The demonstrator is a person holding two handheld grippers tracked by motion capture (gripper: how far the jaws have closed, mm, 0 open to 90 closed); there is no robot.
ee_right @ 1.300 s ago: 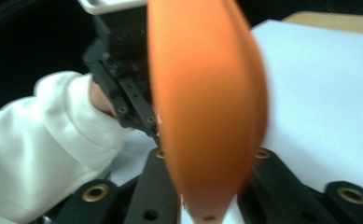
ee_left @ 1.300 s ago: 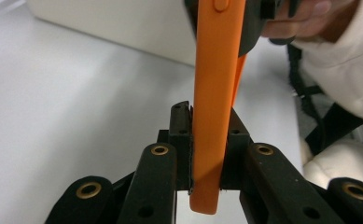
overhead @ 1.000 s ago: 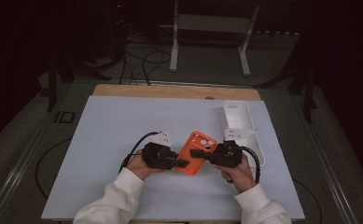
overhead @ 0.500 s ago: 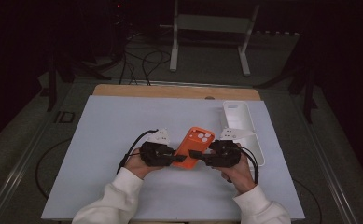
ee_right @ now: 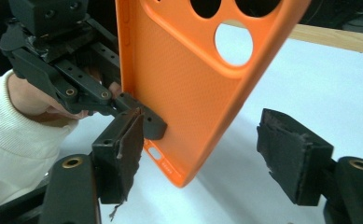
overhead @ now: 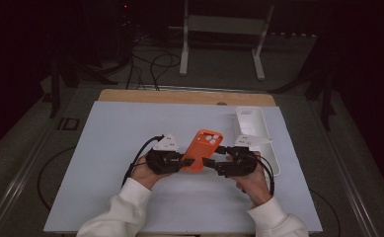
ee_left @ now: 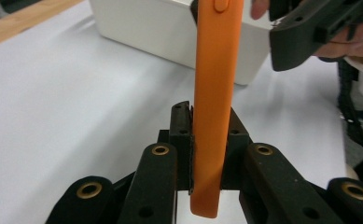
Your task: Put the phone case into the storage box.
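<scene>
Pointing up-right, away: orange phone case (overhead: 203, 149)

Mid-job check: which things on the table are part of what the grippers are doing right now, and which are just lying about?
In the job:
- orange phone case, clamped on its edge by the left gripper
- right gripper, jaws just opened, pads off the case though it stands between them

Lying about:
- white tray at the right
- wooden board along the far edge
- white mat
</scene>
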